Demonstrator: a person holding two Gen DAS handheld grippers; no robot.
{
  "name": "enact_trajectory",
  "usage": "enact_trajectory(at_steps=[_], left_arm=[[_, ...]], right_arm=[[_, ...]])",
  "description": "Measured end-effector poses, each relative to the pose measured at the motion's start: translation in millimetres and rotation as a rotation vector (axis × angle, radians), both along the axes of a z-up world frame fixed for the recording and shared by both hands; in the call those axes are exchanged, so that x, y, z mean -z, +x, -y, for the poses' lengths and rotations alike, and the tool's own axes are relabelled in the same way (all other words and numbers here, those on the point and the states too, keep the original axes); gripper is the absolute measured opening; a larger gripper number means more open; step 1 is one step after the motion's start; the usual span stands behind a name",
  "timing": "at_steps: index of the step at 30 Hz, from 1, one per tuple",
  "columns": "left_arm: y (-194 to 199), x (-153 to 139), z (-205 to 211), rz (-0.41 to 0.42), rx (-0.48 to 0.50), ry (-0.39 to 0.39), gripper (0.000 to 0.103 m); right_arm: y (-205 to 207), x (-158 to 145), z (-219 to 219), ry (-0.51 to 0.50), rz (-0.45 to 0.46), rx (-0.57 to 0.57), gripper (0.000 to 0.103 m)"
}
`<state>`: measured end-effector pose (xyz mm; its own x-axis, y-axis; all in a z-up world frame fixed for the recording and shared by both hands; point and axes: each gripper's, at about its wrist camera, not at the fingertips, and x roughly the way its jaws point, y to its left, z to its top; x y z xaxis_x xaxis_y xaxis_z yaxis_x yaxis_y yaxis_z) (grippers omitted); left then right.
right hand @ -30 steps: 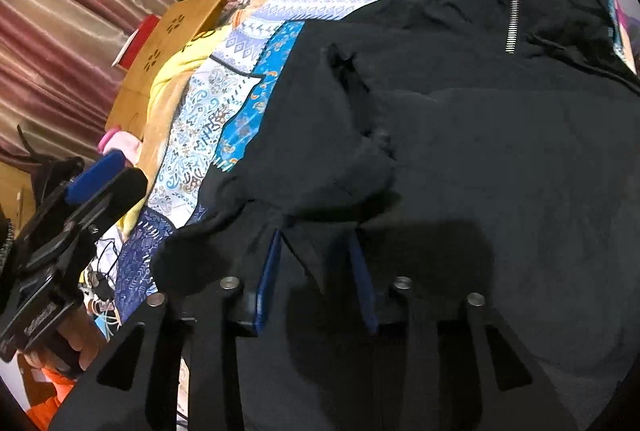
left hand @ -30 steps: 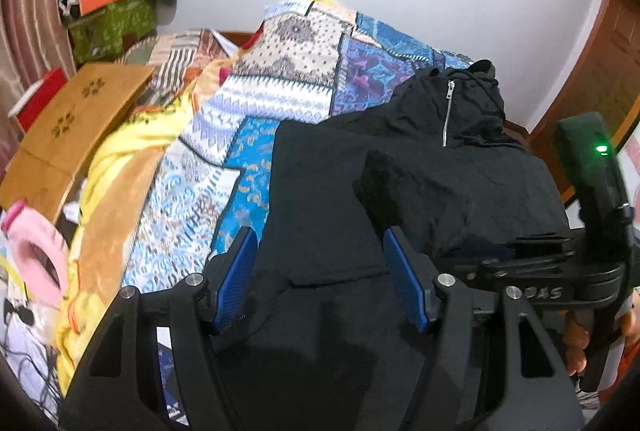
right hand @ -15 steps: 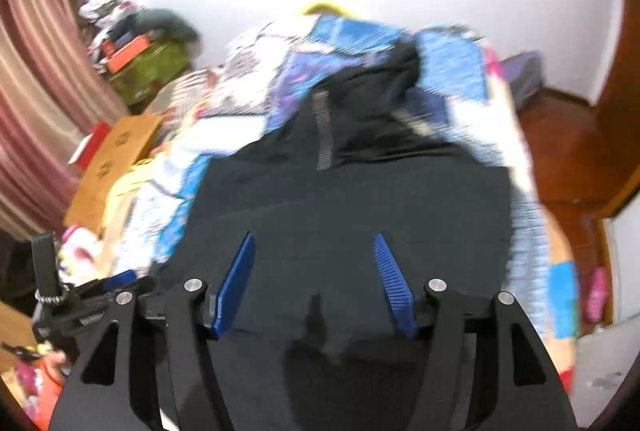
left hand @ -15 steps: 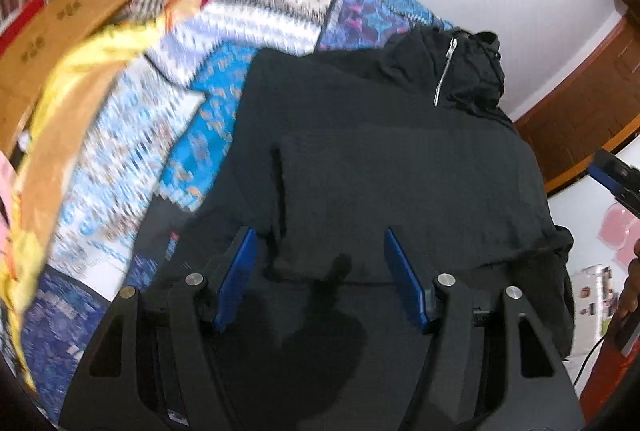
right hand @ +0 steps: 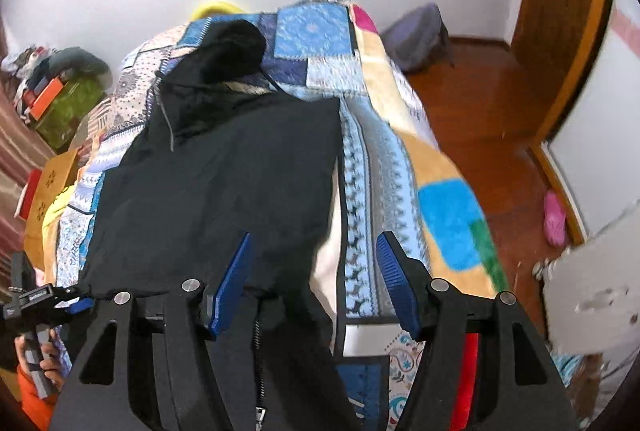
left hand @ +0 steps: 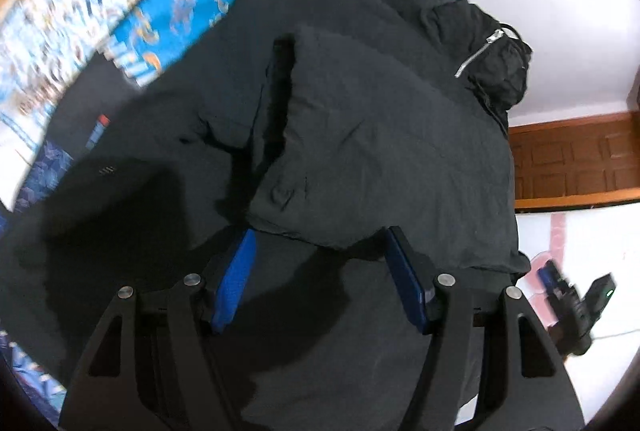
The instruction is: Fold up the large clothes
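Swinging clear of the black hoodie (right hand: pixel 224 183), right gripper (right hand: pixel 312 287) now spread, empty, over its right edge; left gripper (left hand: pixel 320 279) spread above the folded sleeve (left hand: pixel 360 151).

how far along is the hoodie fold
Partly done: the black hoodie lies flat on the patchwork quilt with one sleeve panel already folded across its body. Both the left gripper and right gripper are open and empty. Hood and crosswise folds remain.
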<state>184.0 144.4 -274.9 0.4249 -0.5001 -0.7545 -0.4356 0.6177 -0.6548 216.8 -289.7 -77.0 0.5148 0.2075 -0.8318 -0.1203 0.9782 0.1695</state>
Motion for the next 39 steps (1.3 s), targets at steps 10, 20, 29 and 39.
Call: enact_trajectory(at_steps=[10, 20, 29, 39], left_arm=[[26, -31, 10, 0.095, -0.012, 0.195, 0.025], [56, -180, 21, 0.464, -0.006, 0.468, 0.019], [73, -203, 14, 0.510, 0.014, 0.620, 0.019], [89, -78, 1, 0.201, 0.113, 0.657, 0.019]], right_arm=[[0, 17, -3, -0.020, -0.030, -0.047, 0.060], [11, -11, -4, 0.017, 0.047, -0.038, 0.060], [16, -2, -27, 0.003, 0.030, -0.093, 0.060], [23, 55, -40, 0.029, -0.155, -0.119, 0.060]])
